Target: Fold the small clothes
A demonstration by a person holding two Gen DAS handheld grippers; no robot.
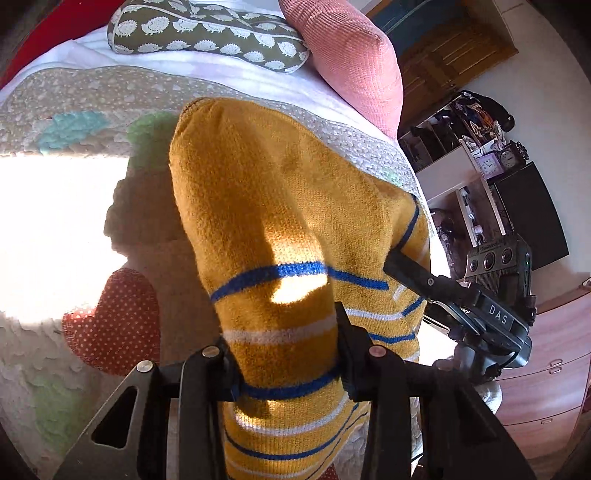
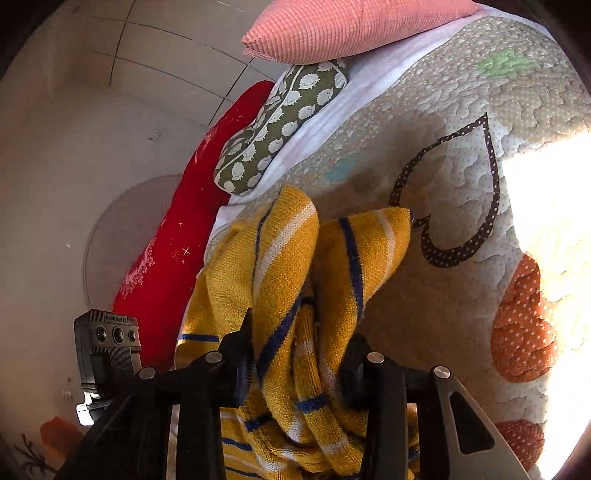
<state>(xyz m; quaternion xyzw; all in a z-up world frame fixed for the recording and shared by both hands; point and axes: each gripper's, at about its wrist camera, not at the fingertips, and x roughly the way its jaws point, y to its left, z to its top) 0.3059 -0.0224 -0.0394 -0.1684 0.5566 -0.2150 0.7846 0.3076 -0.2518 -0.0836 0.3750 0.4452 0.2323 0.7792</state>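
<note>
The left claw [image 1: 288, 354] is closed partway, pinching a striped fold of the mustard-yellow knit sweater [image 1: 280, 206]. The right claw [image 2: 299, 365] likewise clamps a bunched part of the sweater [image 2: 332, 266], its fingers buried in the knit. The sweater hangs raised between both claws above the quilted bedspread [image 1: 74, 96]. At the head of the bed lie a hedgehog-print cushion [image 1: 207, 33], a pink cushion [image 1: 351, 62] and a red pillow [image 2: 173, 240].

A home bedroom: quilted bed [image 1: 74, 110], pillows [image 1: 351, 62], wooden drawers [image 1: 546, 387].
</note>
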